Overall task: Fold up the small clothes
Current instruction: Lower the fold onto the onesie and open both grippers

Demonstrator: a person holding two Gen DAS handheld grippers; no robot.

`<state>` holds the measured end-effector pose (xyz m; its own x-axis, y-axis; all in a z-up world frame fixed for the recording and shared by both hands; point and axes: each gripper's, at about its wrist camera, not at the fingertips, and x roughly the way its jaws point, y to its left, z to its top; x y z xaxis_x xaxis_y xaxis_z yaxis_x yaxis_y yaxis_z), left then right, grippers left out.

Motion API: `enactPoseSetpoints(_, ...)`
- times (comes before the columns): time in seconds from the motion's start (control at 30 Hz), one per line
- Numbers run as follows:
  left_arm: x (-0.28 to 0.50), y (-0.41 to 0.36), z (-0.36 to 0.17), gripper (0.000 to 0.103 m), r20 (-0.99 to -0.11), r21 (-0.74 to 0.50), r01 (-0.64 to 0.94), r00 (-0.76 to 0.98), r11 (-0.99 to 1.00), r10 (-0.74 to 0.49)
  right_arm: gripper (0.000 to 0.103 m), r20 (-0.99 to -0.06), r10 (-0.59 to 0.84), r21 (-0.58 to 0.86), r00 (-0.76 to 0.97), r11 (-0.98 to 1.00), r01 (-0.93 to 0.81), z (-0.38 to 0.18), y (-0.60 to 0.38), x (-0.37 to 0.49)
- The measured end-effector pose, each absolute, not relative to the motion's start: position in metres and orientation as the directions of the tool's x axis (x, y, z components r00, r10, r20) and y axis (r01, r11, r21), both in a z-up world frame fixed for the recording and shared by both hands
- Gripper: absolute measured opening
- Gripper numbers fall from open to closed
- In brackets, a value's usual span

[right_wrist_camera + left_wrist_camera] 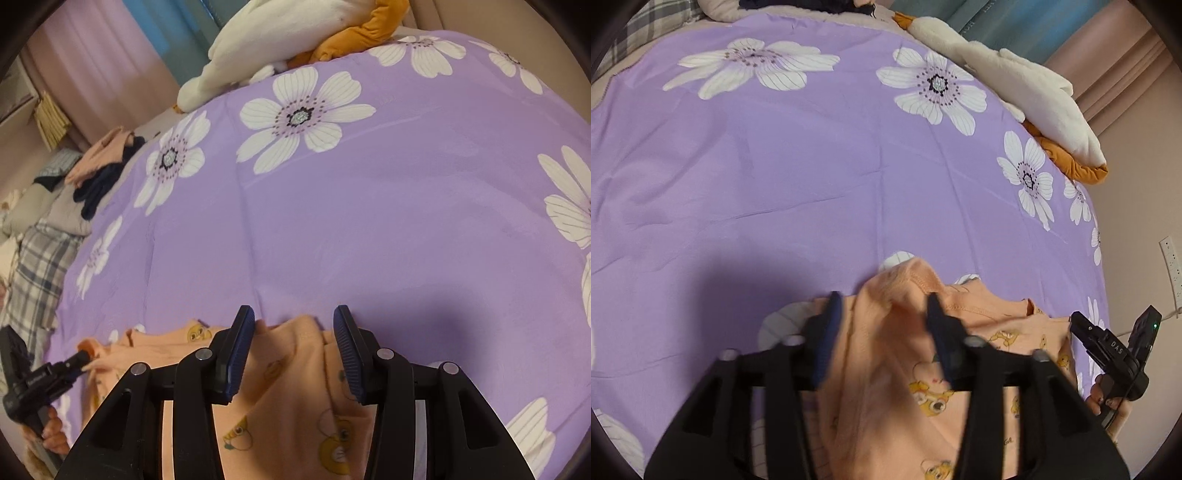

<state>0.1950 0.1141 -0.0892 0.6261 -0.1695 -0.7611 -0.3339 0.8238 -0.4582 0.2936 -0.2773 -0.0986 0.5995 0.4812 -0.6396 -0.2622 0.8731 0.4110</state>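
Your left tongs [884,314] are matte black plastic — two angular arms with triangular cut-outs, each carrying round silver screw heads near the knuckles. Their fingers [827,332] are faced with dark blue pads. Your right tongs [293,325] are the same build, and their blue pads [347,347] show fine ribbing across the face. Seen from the left wrist camera, the right unit's black body bears white "DAS" lettering, a small green light and a thin dark cable — your hand [1108,398] wraps its handle, fingernails visible.
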Motion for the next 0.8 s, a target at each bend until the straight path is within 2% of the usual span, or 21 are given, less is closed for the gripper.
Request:
enactPoseSetpoints(0.1, 0.183, 0.118, -0.084, 0.058, -0.75, -0.458, -0.328, 0.642, 0.826, -0.161, 0.046, -0.637, 0.497, 0.428, 0.59, 0.864, -0.267, -0.1, -0.281, 0.296)
enactPoseSetpoints(0.17, 0.179, 0.121, -0.083, 0.064, -0.739, -0.479, -0.319, 0.649, 0.818, -0.179, 0.046, -0.638, 0.508, 0.436, 0.578, 0.858, -0.273, -0.101, -0.28, 0.296)
enactPoseSetpoints(0.33, 0.184, 0.117, -0.09, 0.064, -0.768, -0.463, -0.324, 0.612, 0.825, -0.19, 0.046, -0.651, 0.532, 0.429, 0.541, 0.846, -0.316, -0.108, -0.266, 0.301)
enactPoseSetpoints(0.4, 0.185, 0.115, -0.093, 0.064, -0.773, -0.46, -0.324, 0.605, 0.827, -0.193, 0.037, -0.672, 0.501, 0.393, 0.546, 0.865, -0.311, -0.113, -0.26, 0.301)
enactPoseSetpoints(0.43, 0.185, 0.112, -0.094, 0.064, -0.775, -0.457, -0.321, 0.601, 0.83, -0.194, 0.02, -0.671, 0.498, 0.385, 0.549, 0.867, -0.317, -0.114, -0.26, 0.301)
enactPoseSetpoints(0.47, 0.184, 0.11, -0.094, 0.064, -0.778, -0.451, -0.317, 0.598, 0.834, -0.194, 0.014, -0.664, 0.504, 0.383, 0.552, 0.864, -0.328, -0.112, -0.259, 0.3)
enactPoseSetpoints(0.67, 0.186, 0.104, -0.099, 0.064, -0.797, -0.405, -0.31, 0.58, 0.86, -0.166, 0.013, -0.568, 0.512, 0.387, 0.645, 0.857, -0.34, -0.083, -0.269, 0.287)
enactPoseSetpoints(0.8, 0.188, 0.106, -0.106, 0.064, -0.813, -0.392, -0.332, 0.561, 0.858, -0.155, 0.012, -0.612, 0.429, 0.315, 0.665, 0.903, -0.292, -0.089, -0.264, 0.301)
